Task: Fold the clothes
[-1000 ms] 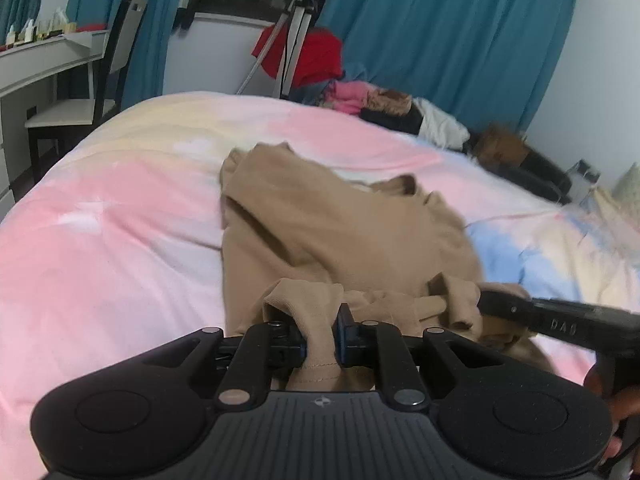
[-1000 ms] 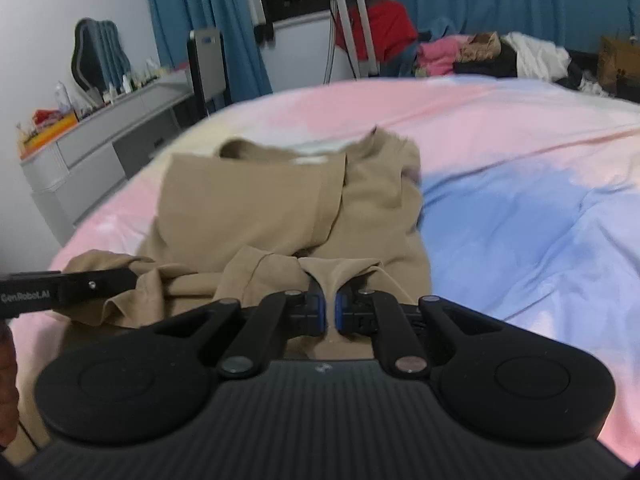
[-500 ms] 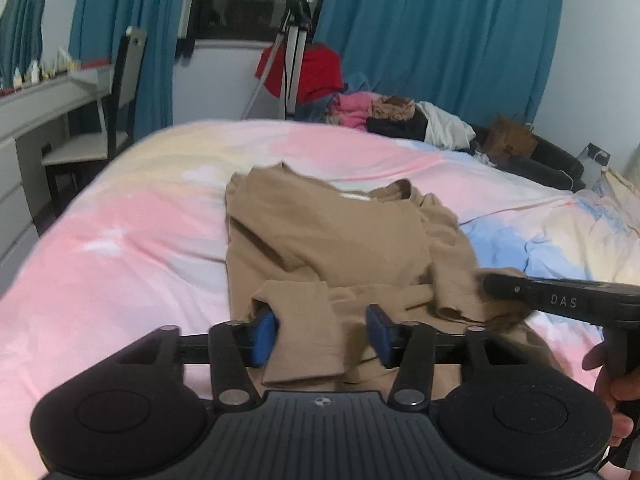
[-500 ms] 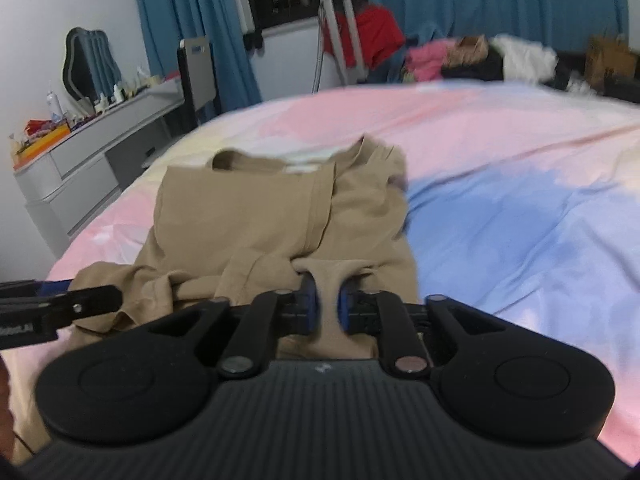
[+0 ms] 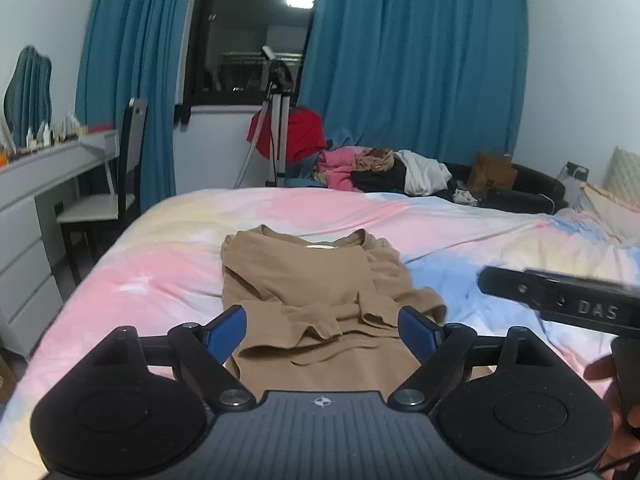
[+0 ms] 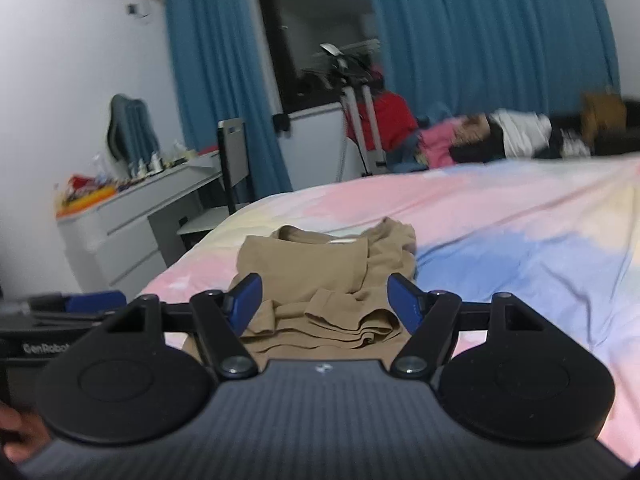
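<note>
Both hand-held grippers lifted back off tan shirt (image 5: 316,292) since earlier frames, sleeve cloth released. Left hand-held gripper (image 5: 322,328) – jaws just been opening, now wide, nothing between pads, tilted slightly down above shirt hem. Right hand-held gripper (image 6: 325,300) likewise – spread wide, empty, hovering beside left. Shirt lies on bed (image 5: 460,232), sleeves folded across front.
</note>
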`<state>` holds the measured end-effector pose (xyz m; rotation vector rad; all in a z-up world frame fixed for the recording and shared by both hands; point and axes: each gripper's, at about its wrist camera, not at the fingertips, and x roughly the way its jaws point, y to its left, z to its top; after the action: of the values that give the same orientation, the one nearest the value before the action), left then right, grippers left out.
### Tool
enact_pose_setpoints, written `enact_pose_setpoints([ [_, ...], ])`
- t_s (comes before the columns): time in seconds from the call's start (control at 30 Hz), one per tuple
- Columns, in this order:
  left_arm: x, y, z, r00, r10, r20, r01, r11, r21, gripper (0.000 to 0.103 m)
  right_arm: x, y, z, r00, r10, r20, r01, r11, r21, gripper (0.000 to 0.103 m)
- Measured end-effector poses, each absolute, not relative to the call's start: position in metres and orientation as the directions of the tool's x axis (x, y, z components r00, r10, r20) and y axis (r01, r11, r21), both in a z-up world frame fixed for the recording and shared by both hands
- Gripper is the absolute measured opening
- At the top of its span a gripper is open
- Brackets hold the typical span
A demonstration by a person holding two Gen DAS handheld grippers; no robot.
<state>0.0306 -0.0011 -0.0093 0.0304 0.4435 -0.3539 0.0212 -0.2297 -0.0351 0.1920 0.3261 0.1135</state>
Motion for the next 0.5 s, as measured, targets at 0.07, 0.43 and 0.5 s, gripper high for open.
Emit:
enact_pose_setpoints([
  [0.07,0.019,-0.002,-0.006,0.853,-0.322,-0.41,0.338,0.94,-0.034,0.09,0.012,-0.225,-0.031,0.952,0.122,-0.281,-0.075,0.982,0.173,0.071],
  [0.43,0.011,0.002,-0.019,0.835,-0.281,-0.473,0.286,0.956,-0.064,0.1,0.008,-0.226,-0.032,0.96,0.107,-0.259,-0.068,0.986,0.154,0.077],
  [0.5,0.016,0.005,-0.026,0.798,-0.308,-0.518,0.285,0.95,-0.126,0.102,0.012,-0.228,-0.033,0.949,0.134,-0.286,-0.082,0.979,0.187,0.088],
])
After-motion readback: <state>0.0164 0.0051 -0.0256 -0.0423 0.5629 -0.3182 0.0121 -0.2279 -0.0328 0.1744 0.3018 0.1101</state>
